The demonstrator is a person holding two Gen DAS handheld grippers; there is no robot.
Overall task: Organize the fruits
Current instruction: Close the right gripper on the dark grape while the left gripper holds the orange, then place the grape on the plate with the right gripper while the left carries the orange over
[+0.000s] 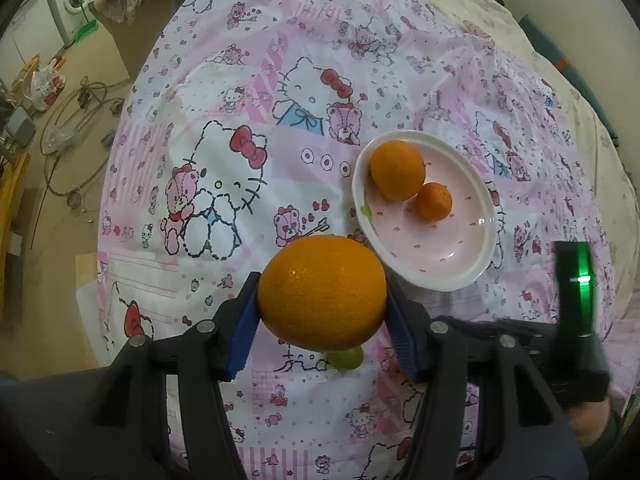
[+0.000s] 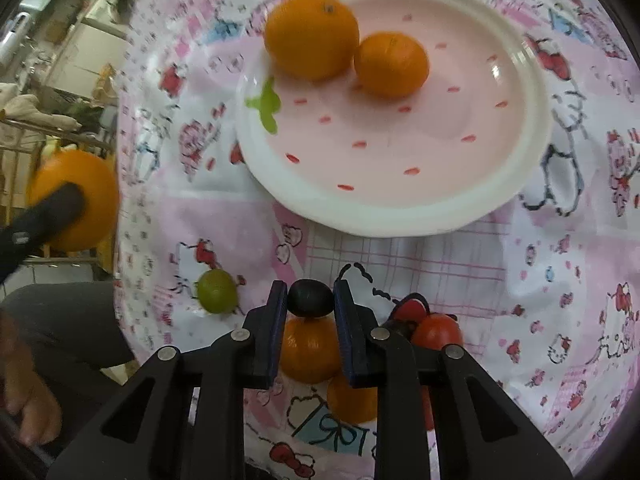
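Cartoon-print cloth covers the counter (image 1: 248,240). Left hand-held gripper (image 1: 322,300) is grasping a big orange (image 1: 322,292) beside the plate (image 2: 532,92), which already has two oranges. Right hand-held gripper (image 2: 310,300) is clamped on a dark grape (image 2: 310,298). Green grape (image 2: 216,291), tomato (image 2: 438,332) and more oranges wait, half hidden under its fingers.

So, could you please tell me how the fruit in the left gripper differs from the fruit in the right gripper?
The orange in the left gripper is large and bright orange; the grape in the right gripper is small and nearly black. The orange forces its jaws wide apart, while the grape leaves its jaws almost together. Both are round fruits pinched between blue pads, not yet on the plate.
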